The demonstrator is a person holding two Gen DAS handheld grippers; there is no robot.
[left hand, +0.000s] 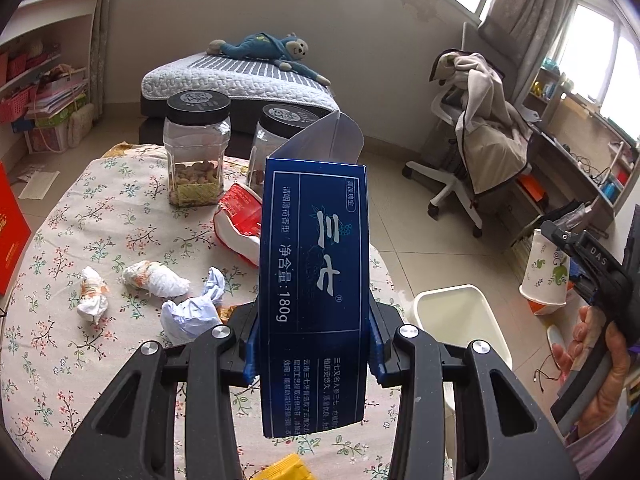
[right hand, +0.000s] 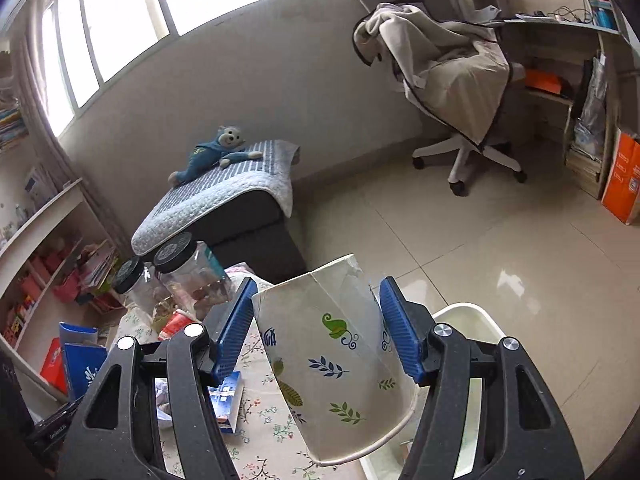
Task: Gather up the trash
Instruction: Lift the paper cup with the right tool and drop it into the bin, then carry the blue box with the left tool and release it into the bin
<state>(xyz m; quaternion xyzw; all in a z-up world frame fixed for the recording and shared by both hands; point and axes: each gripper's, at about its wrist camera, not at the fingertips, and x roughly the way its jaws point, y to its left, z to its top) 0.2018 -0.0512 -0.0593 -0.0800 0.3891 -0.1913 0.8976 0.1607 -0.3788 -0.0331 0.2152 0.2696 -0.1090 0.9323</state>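
Note:
My left gripper (left hand: 314, 344) is shut on a dark blue toothpaste box (left hand: 316, 260), held on end above the floral table (left hand: 80, 240), top flap open. The box also shows at the left edge of the right wrist view (right hand: 80, 356). My right gripper (right hand: 318, 328) is shut on a squashed white paper cup (right hand: 336, 360) with leaf prints, mouth toward the camera. The cup (left hand: 544, 272) hangs off the table's right side. A white bin (left hand: 460, 300) stands on the floor by the table, partly under the cup (right hand: 468, 312). Crumpled paper wads (left hand: 156, 280) and a red-and-white wrapper (left hand: 236, 220) lie on the table.
Two black-lidded jars (left hand: 196, 148) stand at the table's far side, one holding nuts. A red box (left hand: 12, 240) is at the left edge, a yellow packet (left hand: 288, 468) at the near edge. A small blue carton (right hand: 228, 400) lies on the cloth. A draped office chair (left hand: 472, 140) and a low bed stand beyond.

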